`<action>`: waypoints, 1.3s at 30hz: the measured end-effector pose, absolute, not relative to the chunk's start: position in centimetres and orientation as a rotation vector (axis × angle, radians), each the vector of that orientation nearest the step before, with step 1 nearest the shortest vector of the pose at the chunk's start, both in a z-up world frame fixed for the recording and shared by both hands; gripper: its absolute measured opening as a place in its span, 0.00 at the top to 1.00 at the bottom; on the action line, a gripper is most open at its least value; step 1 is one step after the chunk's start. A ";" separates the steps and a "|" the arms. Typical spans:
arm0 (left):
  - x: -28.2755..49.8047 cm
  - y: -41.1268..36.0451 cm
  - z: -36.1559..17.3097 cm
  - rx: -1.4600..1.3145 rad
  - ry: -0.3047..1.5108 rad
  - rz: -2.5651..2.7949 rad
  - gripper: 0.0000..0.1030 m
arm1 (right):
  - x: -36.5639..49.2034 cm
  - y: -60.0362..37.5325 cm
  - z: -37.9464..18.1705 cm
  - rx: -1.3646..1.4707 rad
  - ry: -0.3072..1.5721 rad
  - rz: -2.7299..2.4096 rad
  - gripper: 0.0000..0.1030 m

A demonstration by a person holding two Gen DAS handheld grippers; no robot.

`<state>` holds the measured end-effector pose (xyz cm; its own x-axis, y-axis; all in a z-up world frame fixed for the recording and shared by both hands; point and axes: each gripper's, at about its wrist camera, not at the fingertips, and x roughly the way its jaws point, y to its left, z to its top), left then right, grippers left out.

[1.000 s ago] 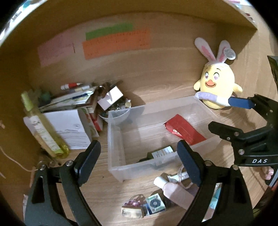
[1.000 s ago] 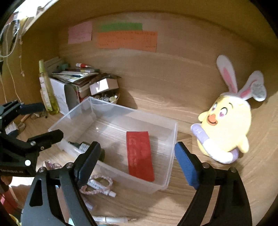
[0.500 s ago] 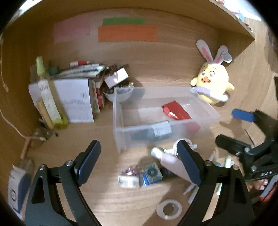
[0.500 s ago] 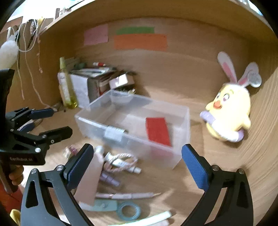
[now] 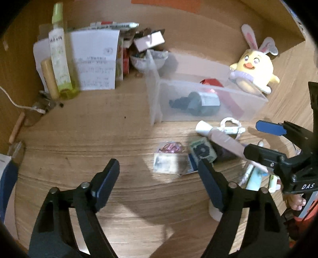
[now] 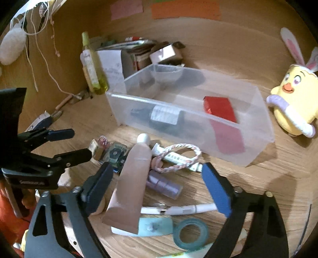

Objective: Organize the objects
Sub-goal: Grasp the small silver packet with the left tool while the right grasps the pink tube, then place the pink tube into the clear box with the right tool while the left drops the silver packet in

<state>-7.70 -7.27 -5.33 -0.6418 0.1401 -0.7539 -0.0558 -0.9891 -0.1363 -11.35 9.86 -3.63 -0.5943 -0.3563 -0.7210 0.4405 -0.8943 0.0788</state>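
Hovering over desk (image 6: 258, 178) clutter near the clear bin (image 6: 258, 127), both tongs, left (image 5: 159, 174) and right (image 6: 157, 180), gape empty but are narrowing, seemingly toward the pink tube (image 6: 131, 184).

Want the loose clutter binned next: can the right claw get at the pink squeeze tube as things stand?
Probably yes: the pink squeeze tube lies uncovered atop the pile, between the closing right claw's pads, untouched.

A home desk nook: plush chick (image 6: 294, 99), sticky notes (image 6: 184, 9), clutter.
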 end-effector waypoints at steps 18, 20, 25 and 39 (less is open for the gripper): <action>-8.8 -6.0 -6.4 -1.329 -0.086 2.645 0.61 | -13.2 7.3 -4.7 1.147 0.229 -2.350 0.67; -8.6 -5.9 -6.4 -1.320 -0.068 2.663 0.61 | -13.2 7.1 -4.7 1.144 0.245 -2.348 0.72; -7.9 -6.1 -5.8 -1.274 -0.065 2.708 0.61 | -13.2 7.1 -4.7 1.141 0.265 -2.367 0.72; -7.1 -8.2 -2.5 -1.123 -0.103 2.853 0.61 | -16.2 3.9 -4.3 1.156 0.369 -2.364 0.70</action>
<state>-7.07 -8.20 -2.49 -0.7297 0.0932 -0.6774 -0.0442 -0.9950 -0.0893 -16.22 3.94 -4.29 -0.5282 -0.3001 -0.7943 0.5277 -0.8489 -0.0302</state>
